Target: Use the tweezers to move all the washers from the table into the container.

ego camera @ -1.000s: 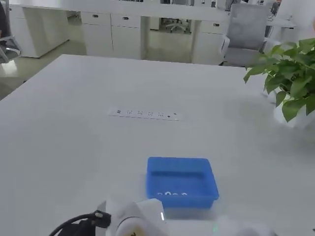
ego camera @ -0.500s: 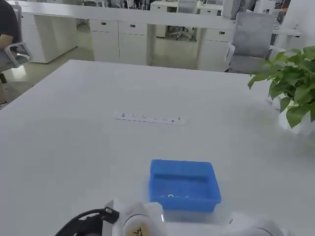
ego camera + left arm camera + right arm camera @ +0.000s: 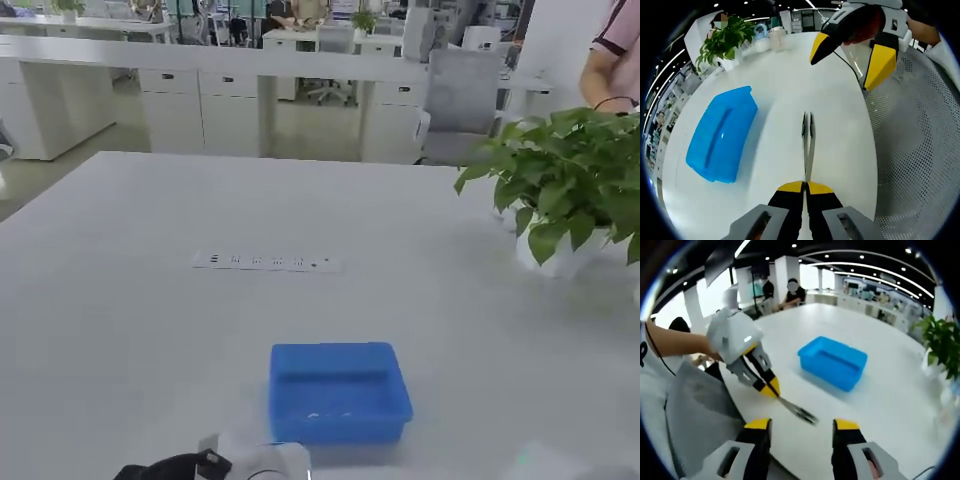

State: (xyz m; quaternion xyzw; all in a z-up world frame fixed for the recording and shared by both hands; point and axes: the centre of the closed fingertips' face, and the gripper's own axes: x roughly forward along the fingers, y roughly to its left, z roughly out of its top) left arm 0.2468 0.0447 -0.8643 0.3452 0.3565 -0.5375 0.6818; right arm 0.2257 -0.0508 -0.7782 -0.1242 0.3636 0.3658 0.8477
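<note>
The blue container (image 3: pixel 338 392) sits on the white table (image 3: pixel 150 330), with a few pale washers (image 3: pixel 326 415) faintly visible along its near wall. My left gripper (image 3: pixel 805 186) is shut on the base of the metal tweezers (image 3: pixel 808 135), whose closed tips point forward over bare table to the right of the container (image 3: pixel 720 135). The right gripper view shows the left gripper (image 3: pixel 771 389) holding the tweezers (image 3: pixel 799 413) short of the container (image 3: pixel 832 361). My right gripper (image 3: pixel 802 425) is open with nothing between its fingers, and it hangs above the table edge (image 3: pixel 865 45).
A white power strip (image 3: pixel 265 262) lies mid-table beyond the container. A potted plant (image 3: pixel 565 190) stands at the right. A grey mesh chair (image 3: pixel 910 150) is beside the table's near edge. Desks and people fill the background.
The head camera has tilted up and shifted, so the grippers sit lower in the picture. The container has stayed put on the table.
</note>
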